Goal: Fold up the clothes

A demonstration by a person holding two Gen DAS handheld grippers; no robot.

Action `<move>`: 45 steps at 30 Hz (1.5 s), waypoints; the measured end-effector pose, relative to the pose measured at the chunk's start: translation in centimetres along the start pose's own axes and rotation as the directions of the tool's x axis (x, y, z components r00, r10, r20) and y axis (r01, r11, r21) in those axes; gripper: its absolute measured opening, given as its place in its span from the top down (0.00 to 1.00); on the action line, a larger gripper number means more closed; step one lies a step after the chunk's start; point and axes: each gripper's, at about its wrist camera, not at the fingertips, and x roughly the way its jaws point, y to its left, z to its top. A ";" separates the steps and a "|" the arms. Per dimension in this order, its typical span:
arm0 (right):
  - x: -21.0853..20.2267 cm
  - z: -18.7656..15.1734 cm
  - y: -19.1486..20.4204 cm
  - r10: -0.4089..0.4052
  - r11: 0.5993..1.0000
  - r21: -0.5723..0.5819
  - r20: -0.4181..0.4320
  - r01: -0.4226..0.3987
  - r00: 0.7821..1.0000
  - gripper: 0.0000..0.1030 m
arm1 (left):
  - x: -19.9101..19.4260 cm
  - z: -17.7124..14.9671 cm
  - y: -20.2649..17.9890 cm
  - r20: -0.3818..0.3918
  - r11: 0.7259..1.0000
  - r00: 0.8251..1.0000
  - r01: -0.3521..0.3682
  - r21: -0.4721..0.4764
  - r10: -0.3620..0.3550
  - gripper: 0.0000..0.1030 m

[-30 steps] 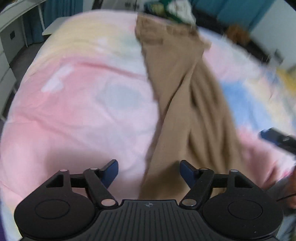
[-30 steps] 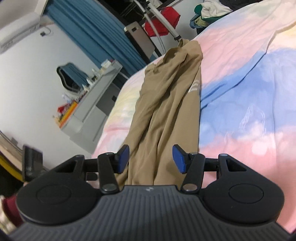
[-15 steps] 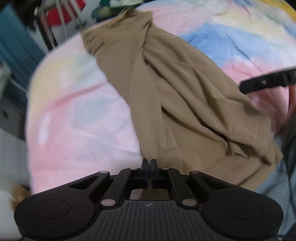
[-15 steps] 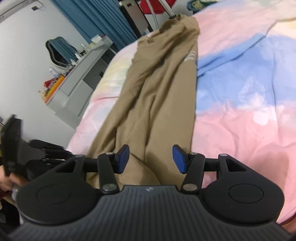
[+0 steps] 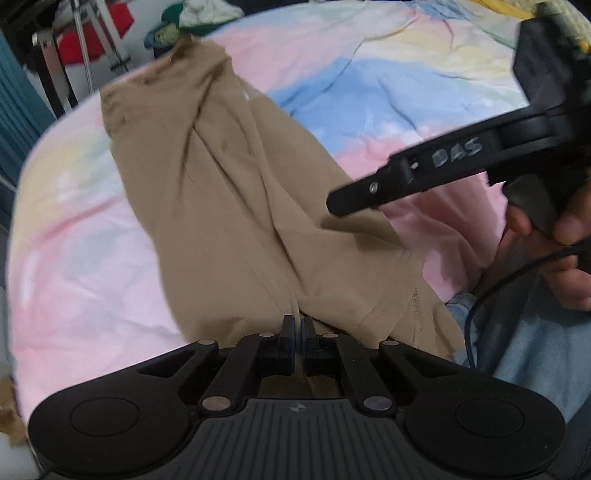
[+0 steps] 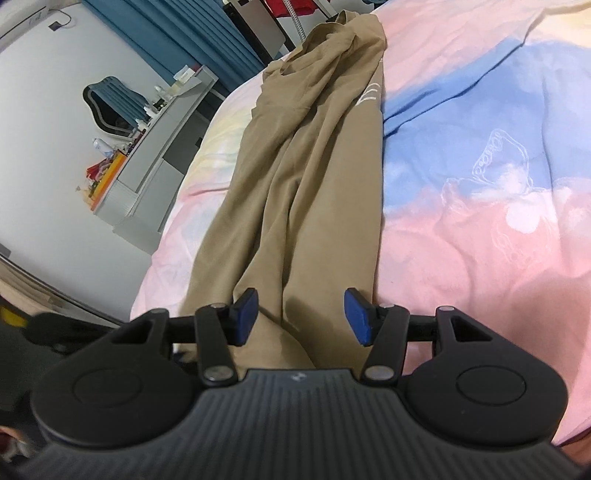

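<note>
Tan soft-cotton trousers (image 6: 306, 192) stretch lengthwise away over the pastel bedspread (image 6: 480, 184), near hem pinched by the left gripper (image 5: 296, 326), right gripper (image 6: 301, 314) spread above.

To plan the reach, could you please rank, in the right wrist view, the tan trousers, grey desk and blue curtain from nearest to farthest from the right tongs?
1. tan trousers, directly beneath the right tongs.
2. grey desk, left, beside the bed.
3. blue curtain, upper left, behind the desk.

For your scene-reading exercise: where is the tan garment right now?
The tan garment lies lengthwise on the pastel bedspread, centre-left in the right wrist view; its near edge is pinched in the left gripper.
</note>
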 end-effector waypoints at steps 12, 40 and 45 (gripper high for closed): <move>0.1 0.0 -0.8 -0.030 0.997 0.069 -0.016 0.031 0.999 0.42 | -3.4 -2.8 9.2 0.257 0.899 0.936 0.314 -0.304 -0.239 0.36; 0.9 -5.3 4.3 -0.056 0.998 -0.031 -0.215 0.051 0.975 0.88 | 2.3 -5.0 10.8 0.160 0.824 0.915 0.404 -0.397 -0.371 0.90; -2.3 -3.5 5.1 -0.007 0.999 -0.036 -0.106 0.003 0.994 0.89 | -2.7 -4.9 11.9 0.264 0.823 0.910 0.404 -0.400 -0.318 0.92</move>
